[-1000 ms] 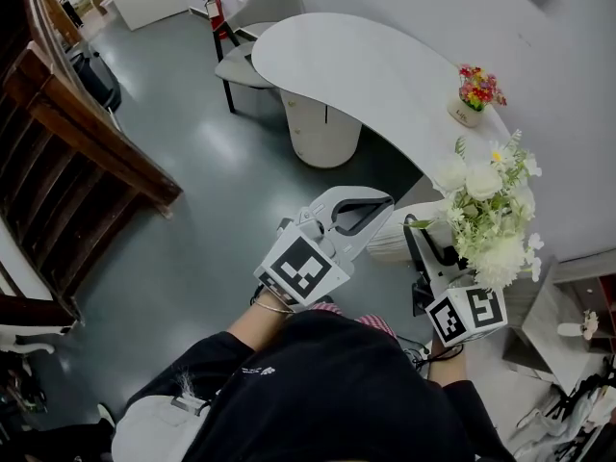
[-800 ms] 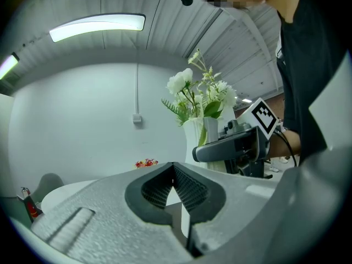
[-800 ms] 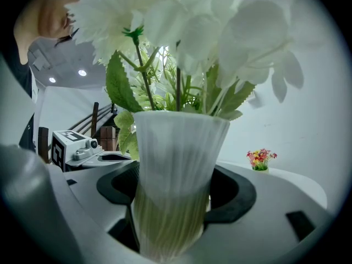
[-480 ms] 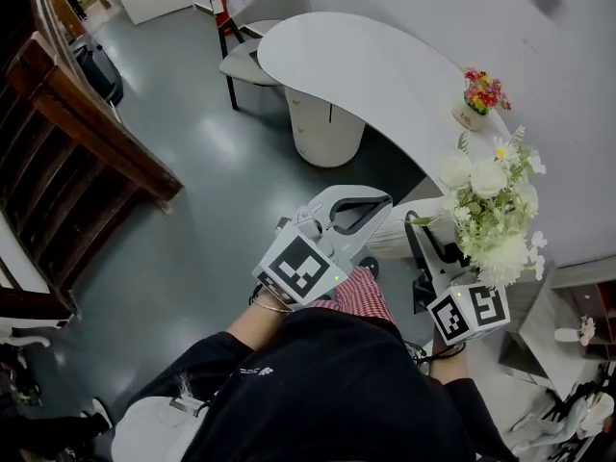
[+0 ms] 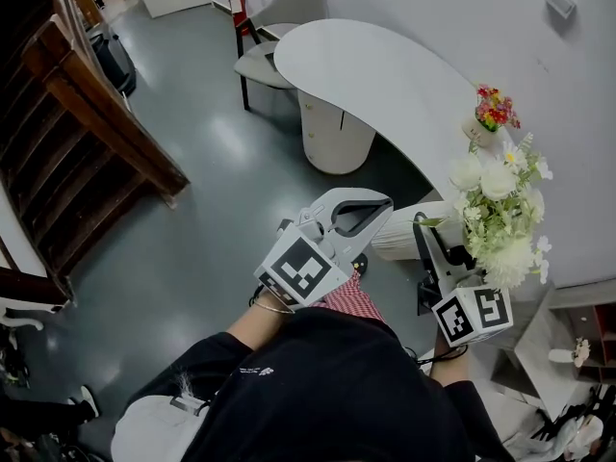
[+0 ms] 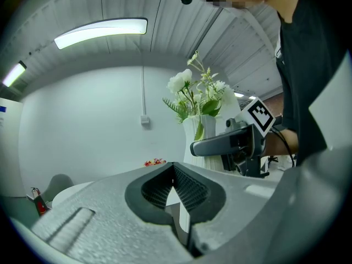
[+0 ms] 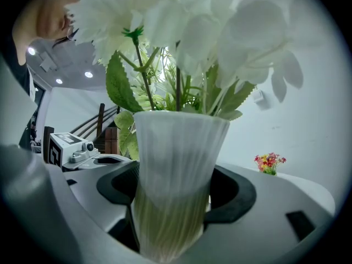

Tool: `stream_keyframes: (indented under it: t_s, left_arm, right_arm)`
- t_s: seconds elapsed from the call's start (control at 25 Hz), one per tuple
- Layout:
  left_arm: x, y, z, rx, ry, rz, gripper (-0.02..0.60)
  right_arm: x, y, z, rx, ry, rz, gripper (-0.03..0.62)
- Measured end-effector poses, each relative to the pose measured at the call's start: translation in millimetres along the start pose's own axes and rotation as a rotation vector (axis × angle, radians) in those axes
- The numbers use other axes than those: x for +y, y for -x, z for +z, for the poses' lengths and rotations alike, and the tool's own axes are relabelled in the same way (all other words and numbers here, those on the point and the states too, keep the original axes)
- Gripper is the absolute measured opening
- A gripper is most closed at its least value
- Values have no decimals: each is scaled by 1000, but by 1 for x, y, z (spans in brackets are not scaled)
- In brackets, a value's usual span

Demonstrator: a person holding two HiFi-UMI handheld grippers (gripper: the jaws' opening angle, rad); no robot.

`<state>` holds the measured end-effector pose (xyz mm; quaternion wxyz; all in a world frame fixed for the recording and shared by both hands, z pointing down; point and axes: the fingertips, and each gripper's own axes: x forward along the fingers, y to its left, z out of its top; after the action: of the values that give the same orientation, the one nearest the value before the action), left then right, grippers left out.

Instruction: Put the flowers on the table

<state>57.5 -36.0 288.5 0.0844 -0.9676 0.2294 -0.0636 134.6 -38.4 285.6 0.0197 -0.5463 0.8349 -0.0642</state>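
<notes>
A bunch of white flowers stands in a white ribbed vase. My right gripper is shut on the vase body, low at the right in the head view. The vase fills the space between the jaws in the right gripper view, with the blooms above. My left gripper hovers beside it to the left, shut with nothing in it; its pads meet. The curved white table lies ahead, beyond both grippers. From the left gripper view, the held vase shows to the right.
A small pot of coloured flowers sits at the table's right end by the wall. A grey chair stands behind the table. A dark wooden stair rail runs along the left. Grey floor lies between.
The view has drifted so the table and small pot sit a little lower and further right. Both grippers keep about the same pose, the vase still held.
</notes>
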Motion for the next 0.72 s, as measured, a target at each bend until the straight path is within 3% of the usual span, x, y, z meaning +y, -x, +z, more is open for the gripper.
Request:
stream_keyframes:
  t_s: [0.72]
  left_arm:
    - [4,-2,-1,-4,-17,-41,-2]
  right_arm:
    - [-2,-3,0,-12,-6,-47,365]
